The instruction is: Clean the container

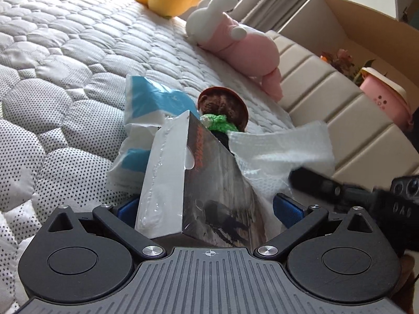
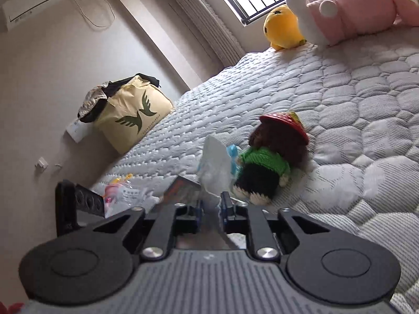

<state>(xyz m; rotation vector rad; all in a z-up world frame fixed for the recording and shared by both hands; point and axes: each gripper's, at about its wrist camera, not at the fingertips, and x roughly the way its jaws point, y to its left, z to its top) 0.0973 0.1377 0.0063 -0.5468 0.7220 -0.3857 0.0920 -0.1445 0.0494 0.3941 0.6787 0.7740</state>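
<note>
My left gripper point(image 1: 207, 209) grips the box point(image 1: 199, 180), lower middle. My right gripper point(image 2: 210, 208) pinches the tissue point(image 2: 213, 167). Rubbing hard could rip it.

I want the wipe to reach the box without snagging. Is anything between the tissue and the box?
Nothing visible. The tissue, pinched in the right gripper, lies right beside the box's dark face, which the left gripper holds. The doll sits behind the box.

I count three plush toys on my bed: one yellow point(image 2: 284, 26), one pink-and-white rabbit point(image 2: 358, 7), one brown doll point(image 2: 277, 154). One box point(image 1: 209, 183), one white tissue point(image 1: 282, 151), one beige bag point(image 2: 131, 112).
</note>
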